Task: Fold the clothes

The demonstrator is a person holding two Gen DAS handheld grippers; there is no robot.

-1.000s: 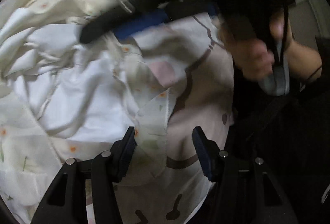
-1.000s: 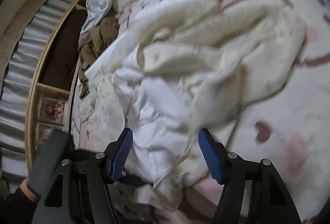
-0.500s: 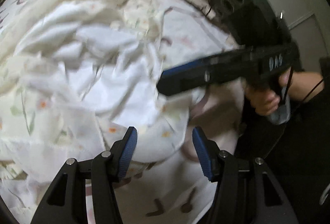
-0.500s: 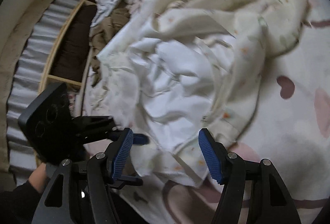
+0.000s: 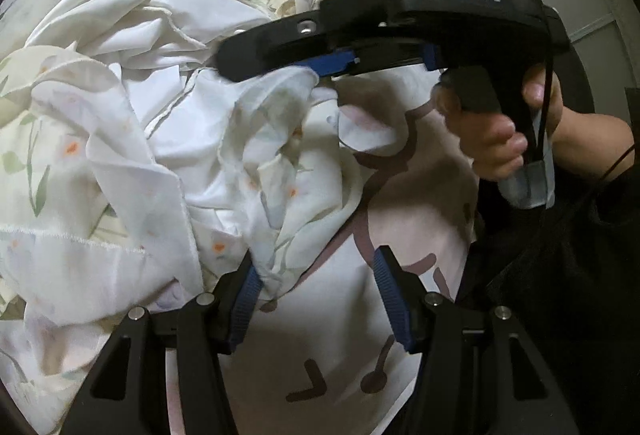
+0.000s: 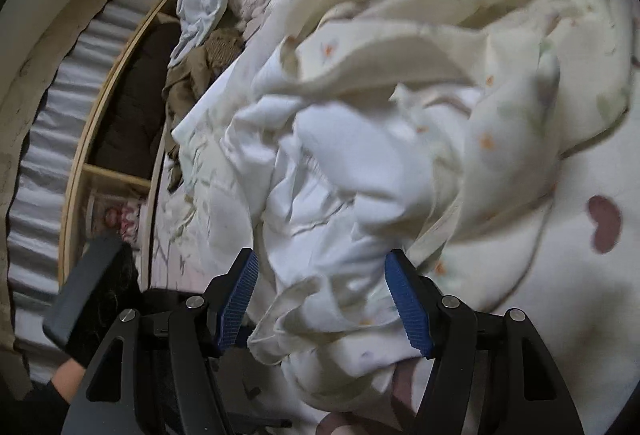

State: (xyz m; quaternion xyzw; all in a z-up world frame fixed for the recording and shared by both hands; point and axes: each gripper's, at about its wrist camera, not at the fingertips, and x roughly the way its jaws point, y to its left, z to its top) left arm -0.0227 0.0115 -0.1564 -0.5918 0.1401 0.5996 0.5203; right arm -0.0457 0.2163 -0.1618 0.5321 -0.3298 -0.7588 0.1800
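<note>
the floral garment [image 5: 168,139] lies crumpled on the bed [image 5: 404,235], thin, light, limp cotton by the look, likely to slide and bunch, so a hem or corner near the front edge seems the best hold. left claw [image 5: 316,299] stands half open with a fold against its left pad, nothing pinched; right claw [image 6: 326,305] gapes around a bunched fold, not clamped as far as i can tell. the garment's outline, sleeves and collar are lost in folds and blur.
</note>
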